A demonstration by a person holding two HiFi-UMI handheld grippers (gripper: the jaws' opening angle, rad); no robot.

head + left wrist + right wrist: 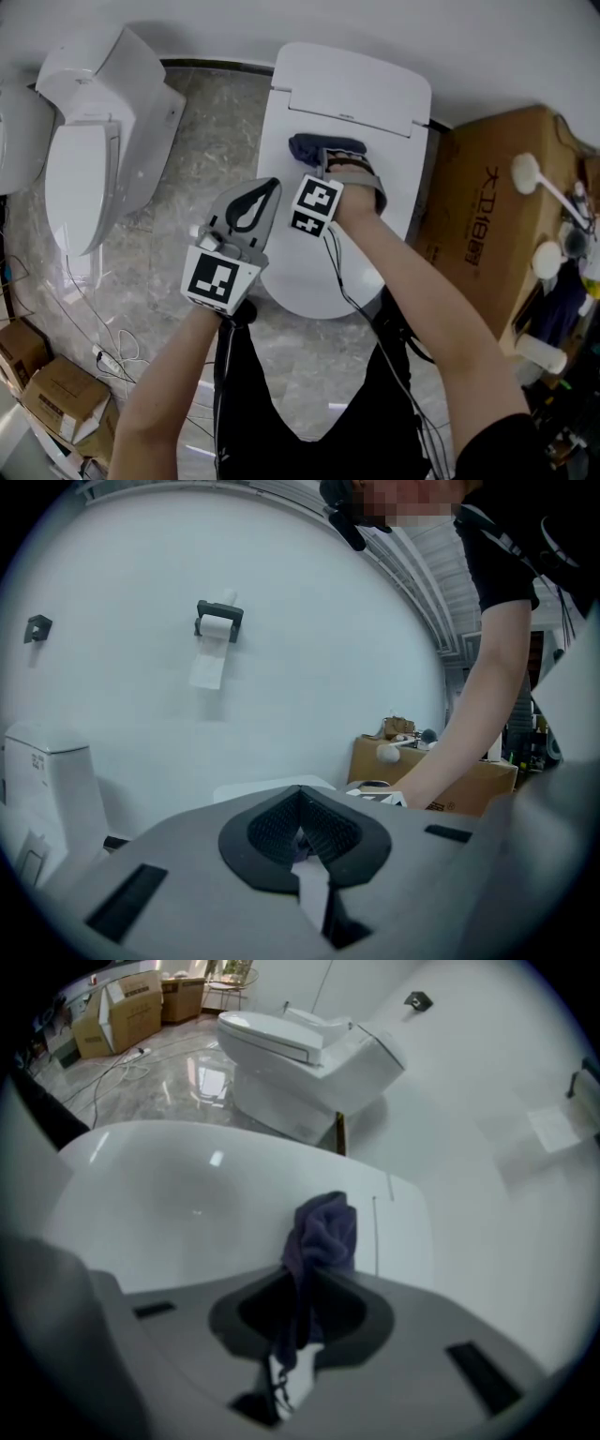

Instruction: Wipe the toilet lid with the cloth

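**Purple cloth held at the far end of the toilet lid**

The right gripper (336,165) has its fingers closed on a bunched dark purple cloth (323,148). The cloth sits at the far end of the closed white toilet lid (328,253), its long axis running left to right. The lid itself runs near to far. The left gripper (265,189), fingers together and empty, hangs by the lid's left edge.

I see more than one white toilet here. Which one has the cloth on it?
The middle toilet, beside the cardboard box: the right gripper holds the dark purple cloth on its closed lid. The left toilet has none.
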